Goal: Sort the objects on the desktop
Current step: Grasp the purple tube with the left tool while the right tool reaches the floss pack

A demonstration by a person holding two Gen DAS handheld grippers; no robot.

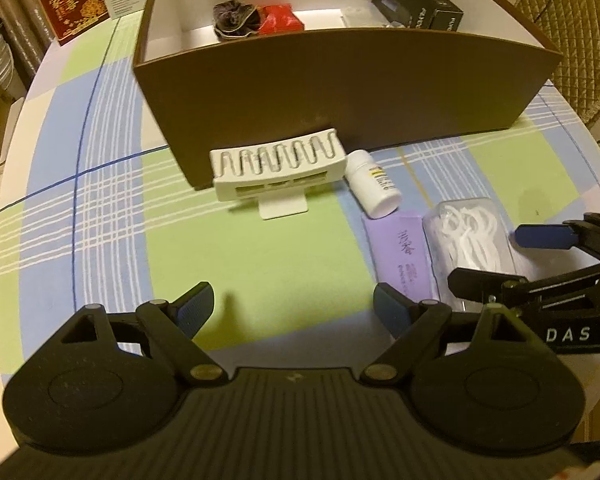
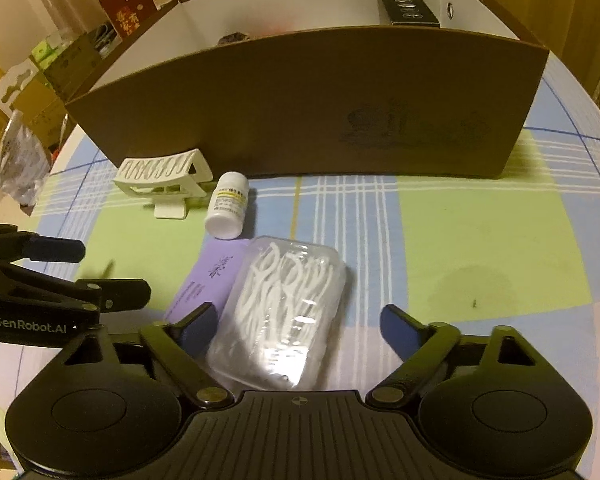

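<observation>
A brown box (image 1: 340,92) with a white inside stands at the back of the checked tablecloth; it also shows in the right wrist view (image 2: 300,108). In front of it lie a white rack (image 1: 278,170) (image 2: 162,178), a white pill bottle (image 1: 374,184) (image 2: 228,210), a purple packet (image 1: 404,256) (image 2: 210,280) and a clear box of floss picks (image 1: 470,240) (image 2: 284,308). My right gripper (image 2: 296,326) is open, its fingers on either side of the floss box's near end. My left gripper (image 1: 294,312) is open and empty over the cloth, left of the purple packet.
Inside the box lie a dark cloth bundle (image 1: 234,20), a red packet (image 1: 280,20) and a black carton (image 1: 416,0) (image 2: 406,6). A red gift box (image 1: 66,0) stands behind at the left. A quilted chair (image 1: 568,40) is at the right. Clutter lies beyond the table's left edge (image 2: 20,120).
</observation>
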